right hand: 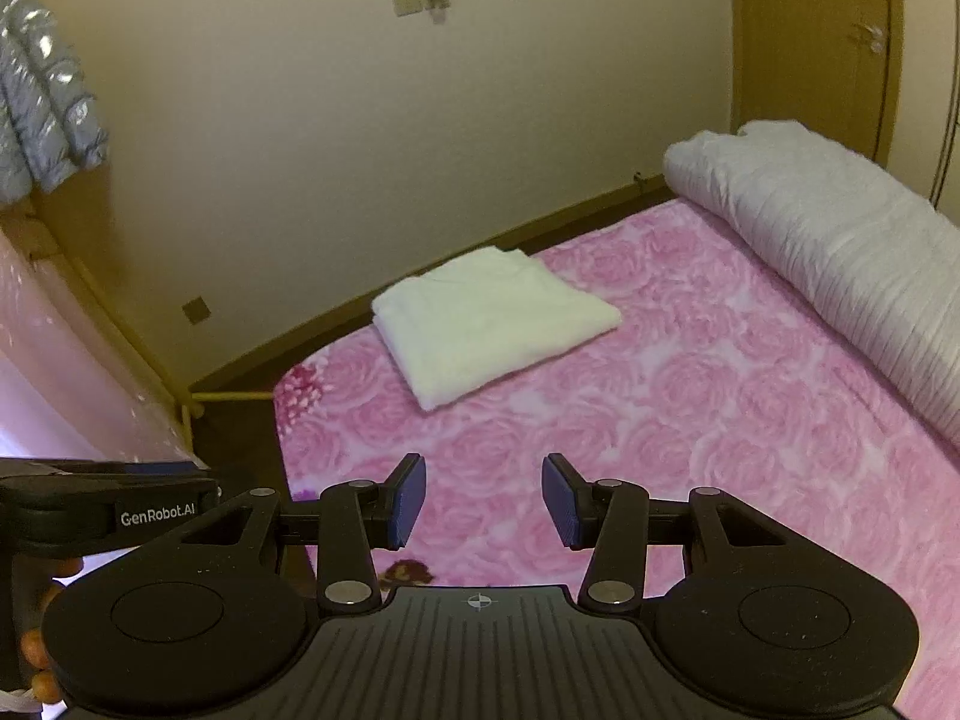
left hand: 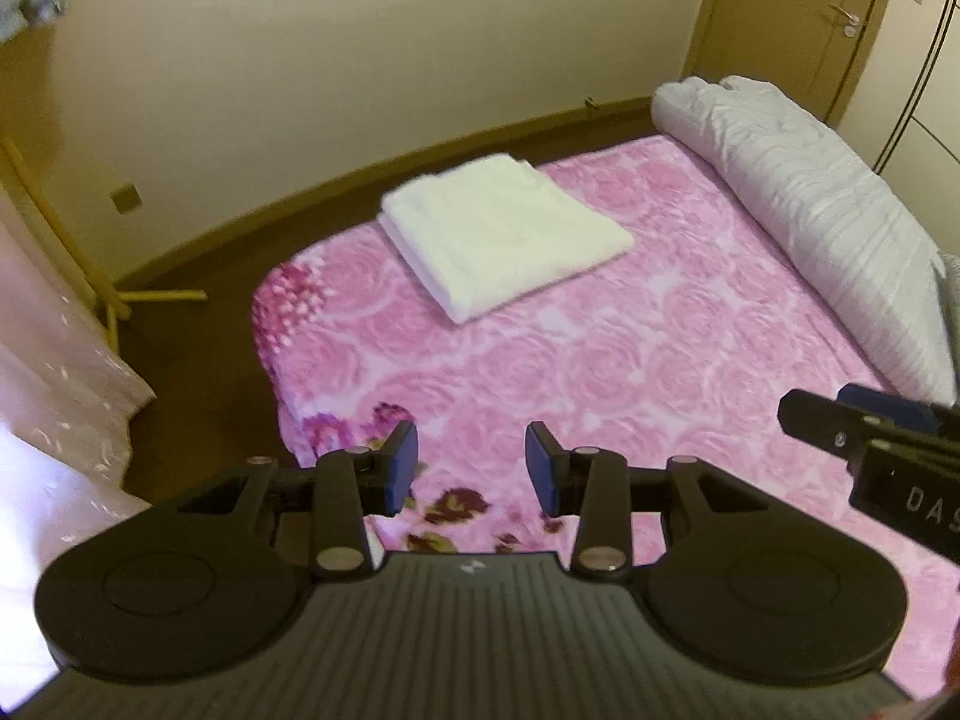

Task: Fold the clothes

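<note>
A white garment [left hand: 504, 234] lies folded into a neat rectangle on the pink rose-patterned bedspread [left hand: 630, 360], near the bed's far left corner. It also shows in the right wrist view [right hand: 489, 324]. My left gripper [left hand: 471, 468] is open and empty, held above the near part of the bed, well back from the garment. My right gripper [right hand: 483, 501] is open and empty too, at a similar distance. The right gripper shows at the right edge of the left wrist view [left hand: 870, 438], and the left gripper at the left edge of the right wrist view [right hand: 108, 504].
A rolled grey-white quilt [left hand: 810, 210] lies along the bed's right side. A pink curtain [left hand: 54, 372] and a wooden rack [left hand: 90, 264] stand at left beside dark floor [left hand: 198, 372]. A wall and a wooden door [left hand: 798, 18] are behind the bed.
</note>
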`<state>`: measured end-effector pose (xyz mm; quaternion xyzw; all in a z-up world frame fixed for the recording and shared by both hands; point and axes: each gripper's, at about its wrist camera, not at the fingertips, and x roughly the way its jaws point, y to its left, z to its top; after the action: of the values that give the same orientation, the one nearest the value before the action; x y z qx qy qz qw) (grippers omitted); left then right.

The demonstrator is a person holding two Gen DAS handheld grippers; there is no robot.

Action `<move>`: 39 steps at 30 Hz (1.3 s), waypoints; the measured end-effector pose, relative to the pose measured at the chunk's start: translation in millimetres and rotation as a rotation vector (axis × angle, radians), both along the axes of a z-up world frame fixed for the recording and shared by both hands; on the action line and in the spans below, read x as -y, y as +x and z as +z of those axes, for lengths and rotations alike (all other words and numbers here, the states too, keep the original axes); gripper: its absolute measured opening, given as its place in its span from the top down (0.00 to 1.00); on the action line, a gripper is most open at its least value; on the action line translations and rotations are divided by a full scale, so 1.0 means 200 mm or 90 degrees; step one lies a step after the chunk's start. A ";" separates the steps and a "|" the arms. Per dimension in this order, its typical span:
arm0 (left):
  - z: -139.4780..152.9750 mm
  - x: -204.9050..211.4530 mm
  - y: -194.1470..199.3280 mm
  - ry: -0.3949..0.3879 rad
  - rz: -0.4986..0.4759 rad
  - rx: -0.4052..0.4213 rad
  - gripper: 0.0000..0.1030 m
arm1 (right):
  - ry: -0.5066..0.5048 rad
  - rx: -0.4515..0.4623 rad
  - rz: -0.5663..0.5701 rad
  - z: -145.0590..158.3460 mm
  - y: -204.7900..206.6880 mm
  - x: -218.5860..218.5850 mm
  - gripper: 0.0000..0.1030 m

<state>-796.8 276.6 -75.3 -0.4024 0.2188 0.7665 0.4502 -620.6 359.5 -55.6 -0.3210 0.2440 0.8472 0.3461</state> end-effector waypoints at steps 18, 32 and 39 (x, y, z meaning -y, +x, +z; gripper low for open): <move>-0.09 -0.13 -0.08 -0.010 0.002 0.027 0.67 | -0.047 0.013 0.017 -0.12 -0.12 -0.16 0.55; -0.20 -0.31 -0.18 -0.033 -0.008 0.044 0.67 | -0.092 0.037 0.005 -0.25 -0.25 -0.37 0.55; -0.22 -0.37 -0.25 -0.030 -0.006 0.042 0.67 | -0.109 0.039 0.008 -0.30 -0.33 -0.46 0.54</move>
<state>-845.9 351.5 -119.7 -0.4369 0.2237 0.7451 0.4515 -685.9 451.4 -115.7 -0.3769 0.3027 0.8149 0.3197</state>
